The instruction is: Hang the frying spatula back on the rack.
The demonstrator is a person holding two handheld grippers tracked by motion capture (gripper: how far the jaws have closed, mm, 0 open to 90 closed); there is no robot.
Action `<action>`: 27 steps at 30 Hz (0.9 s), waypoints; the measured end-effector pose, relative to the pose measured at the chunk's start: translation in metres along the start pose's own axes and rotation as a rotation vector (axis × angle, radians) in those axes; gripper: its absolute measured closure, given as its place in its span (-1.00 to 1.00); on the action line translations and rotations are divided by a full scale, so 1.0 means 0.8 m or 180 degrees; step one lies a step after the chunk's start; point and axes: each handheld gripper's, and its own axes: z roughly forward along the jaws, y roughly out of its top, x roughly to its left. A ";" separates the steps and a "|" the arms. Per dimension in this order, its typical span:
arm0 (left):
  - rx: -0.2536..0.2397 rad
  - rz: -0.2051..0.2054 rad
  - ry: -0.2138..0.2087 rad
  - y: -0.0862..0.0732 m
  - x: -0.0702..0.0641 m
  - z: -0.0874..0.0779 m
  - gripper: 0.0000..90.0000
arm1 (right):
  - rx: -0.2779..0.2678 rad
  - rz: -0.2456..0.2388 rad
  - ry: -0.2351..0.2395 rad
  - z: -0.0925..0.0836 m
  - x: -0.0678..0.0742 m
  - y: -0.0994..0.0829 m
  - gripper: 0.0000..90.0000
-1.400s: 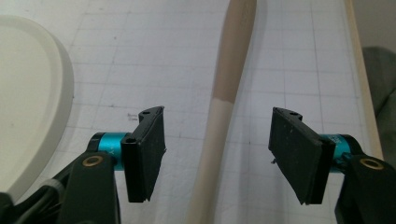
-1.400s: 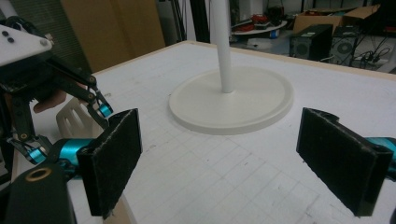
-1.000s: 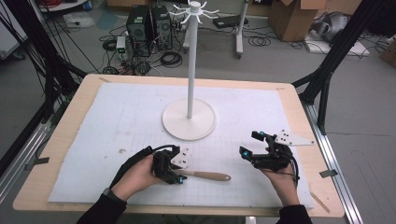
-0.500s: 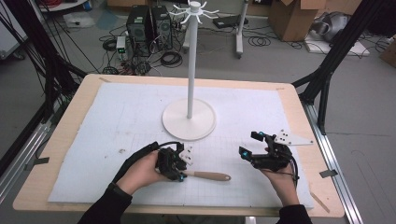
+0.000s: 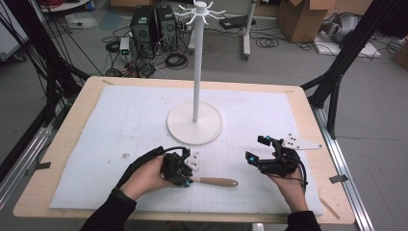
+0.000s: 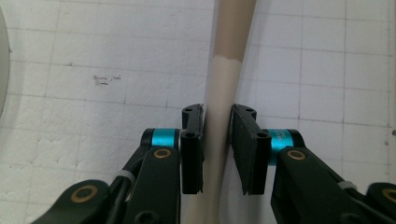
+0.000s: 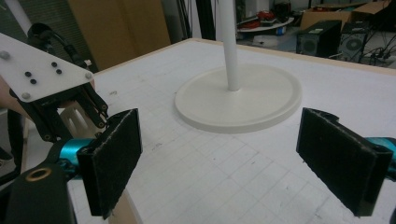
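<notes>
- The person's left hand [image 5: 146, 174] comes in from the 7 o'clock edge of the high view and lies low over the white gridded mat [image 5: 120, 120], holding the left gripper [image 5: 185, 171] pointed toward 3 o'clock.
- In the left gripper view its two black jaws are clenched on a slim utensil handle, pale cream near the jaws and tan wood farther out [image 6: 219, 93].
- The handle runs straight up between the jaws toward 12 o'clock in that view, its colour changing along a ragged line.
- In the high view the wooden end [image 5: 216, 182] lies flat on the mat, pointing to 3 o'clock, at about 6 o'clock from the white round stand base [image 5: 195, 122].
- The right hand [image 5: 288, 185] enters from 5 o'clock and holds the right gripper [image 5: 255, 150] just above the mat, well apart from the handle.
- In the right gripper view its padded jaws stand wide apart, released, with nothing between them.
- A white pole [image 5: 196, 62] rises upright from the base at the bench centre, topped with small hooks.
</notes>
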 end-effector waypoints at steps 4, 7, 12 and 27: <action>0.0006 0.0011 0.0023 0.001 -0.003 -0.001 0.72 | 0.0017 -0.0013 0.0008 0.002 0.000 0.000 -0.70; -0.0062 -0.0014 0.0047 -0.001 -0.004 -0.001 0.72 | -0.0002 -0.0009 0.0011 0.001 0.000 0.000 -0.70; -0.0312 -0.0026 0.0095 -0.006 -0.006 -0.007 0.72 | -0.0031 0.0009 -0.0022 -0.002 -0.002 0.000 -0.70; -0.1302 -0.0406 0.0713 -0.028 -0.009 -0.080 0.72 | -0.0325 -0.0012 -0.0148 -0.020 0.004 0.012 -0.66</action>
